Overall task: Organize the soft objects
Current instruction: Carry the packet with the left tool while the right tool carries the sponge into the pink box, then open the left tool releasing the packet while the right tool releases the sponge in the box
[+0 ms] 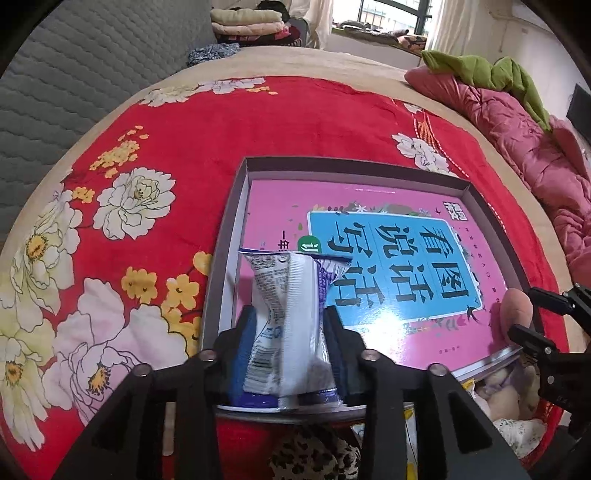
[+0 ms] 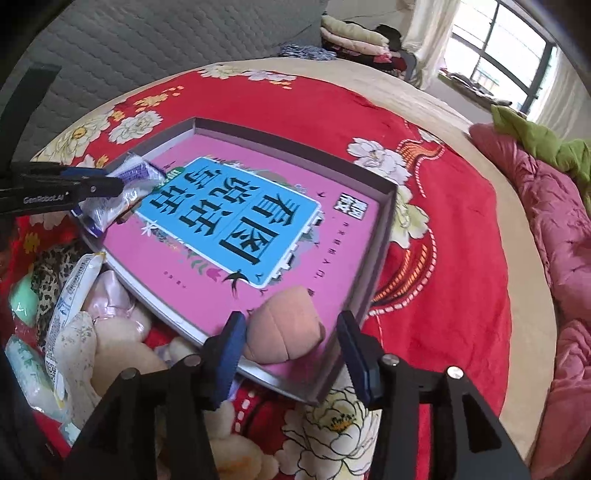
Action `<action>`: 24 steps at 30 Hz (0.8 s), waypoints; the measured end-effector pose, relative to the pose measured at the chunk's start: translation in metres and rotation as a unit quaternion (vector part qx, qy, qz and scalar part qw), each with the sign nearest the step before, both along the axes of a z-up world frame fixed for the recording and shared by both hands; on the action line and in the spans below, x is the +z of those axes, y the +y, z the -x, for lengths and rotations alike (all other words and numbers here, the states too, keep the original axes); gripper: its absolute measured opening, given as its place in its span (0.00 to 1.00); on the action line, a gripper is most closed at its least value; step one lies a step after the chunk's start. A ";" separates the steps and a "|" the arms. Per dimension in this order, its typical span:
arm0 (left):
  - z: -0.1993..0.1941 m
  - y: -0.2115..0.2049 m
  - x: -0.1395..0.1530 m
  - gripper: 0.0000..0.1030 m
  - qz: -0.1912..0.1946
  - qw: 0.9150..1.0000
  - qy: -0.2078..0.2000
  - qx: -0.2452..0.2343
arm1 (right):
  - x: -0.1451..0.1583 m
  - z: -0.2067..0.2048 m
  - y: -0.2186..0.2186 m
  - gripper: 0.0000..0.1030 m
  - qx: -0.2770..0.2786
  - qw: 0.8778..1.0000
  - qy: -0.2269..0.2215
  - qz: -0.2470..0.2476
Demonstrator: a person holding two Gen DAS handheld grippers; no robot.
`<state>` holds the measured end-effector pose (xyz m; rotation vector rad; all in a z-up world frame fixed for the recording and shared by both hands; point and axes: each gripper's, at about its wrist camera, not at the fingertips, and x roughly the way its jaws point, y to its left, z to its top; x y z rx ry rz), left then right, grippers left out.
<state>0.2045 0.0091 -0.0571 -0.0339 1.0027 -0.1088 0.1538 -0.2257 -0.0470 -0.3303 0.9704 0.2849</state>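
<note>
Soft packet (image 1: pixel 284 280) first – a crinkly white and blue-purple pouch, upright between the blue pads of the left tool (image 1: pixel 290 314). The pads sit against both its sides and its middle looks pinched in, so I'd call that grasped. It's just inside the near left corner of the shallow grey box (image 1: pixel 229 240).

The right tool (image 2: pixel 291 317) is at the box's near right corner around a plush peach (image 2: pixel 284 325). The left pad is up against it, but there's a clear gap on the right side, so that one's released. The peach lies inside the box on the pink book (image 2: pixel 236 221) that fills nearly the whole bottom.

Nothing else is in the box. Right against its near edge there's a jumble: a cream plush toy (image 2: pixel 110 332), a leopard-print cloth (image 2: pixel 48 273), another white packet (image 2: pixel 74 291) and a mint-green thing I can't make out.

It all sits on a bed with a red flowered blanket (image 1: pixel 258 122). A rumpled pink quilt (image 2: pixel 554 221) with a green cloth (image 2: pixel 535 140) on top runs along the right – well away from the box. Folded blankets (image 1: pixel 247 22) are stacked at the far end.
</note>
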 end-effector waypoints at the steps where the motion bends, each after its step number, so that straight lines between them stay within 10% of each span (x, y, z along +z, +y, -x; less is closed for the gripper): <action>1: 0.000 0.000 0.001 0.42 0.002 1.000 -0.001 0.001 | 0.001 0.001 -0.001 0.50 -0.002 1.000 -0.003 -0.004; 24: 0.030 0.016 0.031 0.64 0.027 0.999 -0.045 0.013 | 0.006 0.019 -0.025 0.54 -0.081 0.996 -0.026 -0.029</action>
